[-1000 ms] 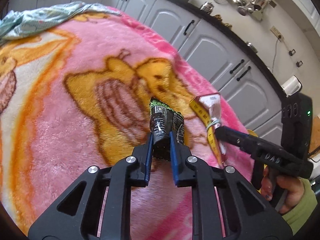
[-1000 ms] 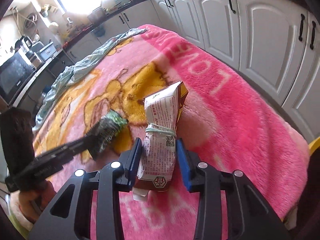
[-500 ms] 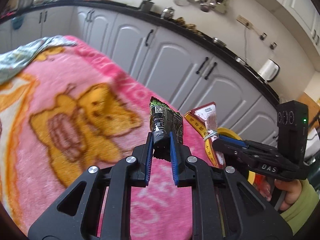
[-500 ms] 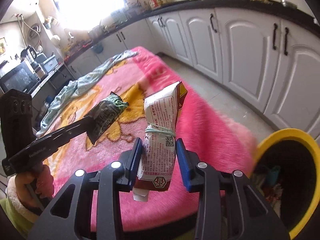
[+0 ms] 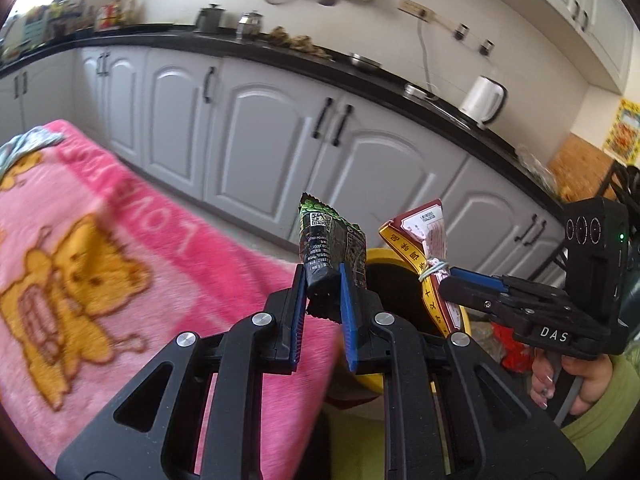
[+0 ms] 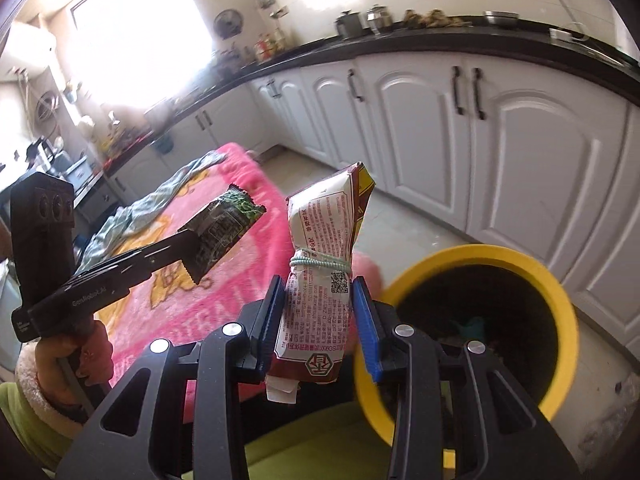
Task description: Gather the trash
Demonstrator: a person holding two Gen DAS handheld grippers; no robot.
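Observation:
My left gripper [image 5: 322, 280] is shut on a dark green snack wrapper [image 5: 330, 242] and holds it in the air past the table's edge; the wrapper also shows in the right wrist view [image 6: 222, 228]. My right gripper [image 6: 320, 300] is shut on a red and white packet [image 6: 320, 264] tied with a rubber band, also in the left wrist view [image 5: 424, 240]. A yellow trash bin [image 6: 560, 304] with a dark inside stands on the floor just right of and below the packet. In the left wrist view the bin [image 5: 380, 258] sits behind both items.
A table under a pink cartoon blanket [image 5: 100, 260] lies to the left, with a crumpled blue-green cloth [image 6: 168, 196] on its far end. White kitchen cabinets [image 5: 260, 136] under a black counter run behind. A white kettle [image 5: 482, 100] stands on the counter.
Both grippers have swung away from the blanket toward the yellow bin, each still holding its item. The bin now shows close beside the right gripper.

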